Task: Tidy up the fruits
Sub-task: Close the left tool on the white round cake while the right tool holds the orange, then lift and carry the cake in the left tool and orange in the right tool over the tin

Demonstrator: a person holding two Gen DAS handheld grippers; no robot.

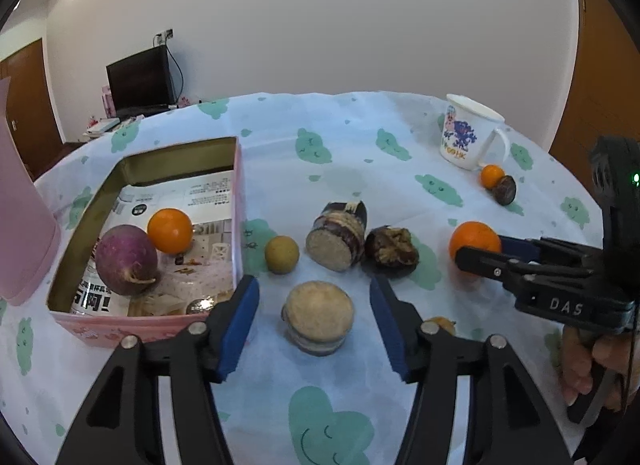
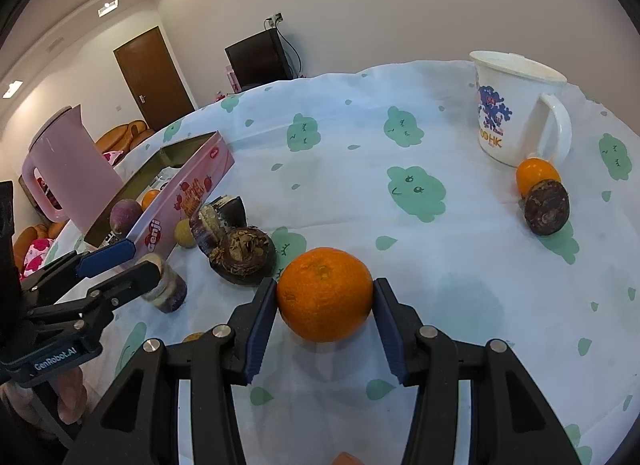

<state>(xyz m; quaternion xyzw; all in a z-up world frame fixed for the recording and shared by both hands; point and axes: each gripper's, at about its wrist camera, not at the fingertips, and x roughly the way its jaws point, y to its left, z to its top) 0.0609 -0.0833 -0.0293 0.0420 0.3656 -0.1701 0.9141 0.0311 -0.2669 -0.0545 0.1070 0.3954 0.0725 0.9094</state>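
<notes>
1. Two pickups going at once here. The right gripper has its jaws clamped on an orange that's sitting on the worktop, pads pressed to both sides of it. Looks like a grab that hasn't lifted off the cloth yet.

2. The left gripper has its jaws apart around a short cut chunk with a pale top, standing upright. There's a gap on both sides, so nothing's held there.

3. The pink tin is off to the left, open, already holding another orange and a purple round thing. My guess is that's where everything ends up.

4. Loose stuff: a small yellowish fruit just beside the tin, two dark pieces next to it, plus a small orange and a dark fruit over by the mug.

5. Next up, I'd say: lift the orange clear, carry it over the dark pieces without clipping them, and set it in the tin. The left needs to close first.
</notes>
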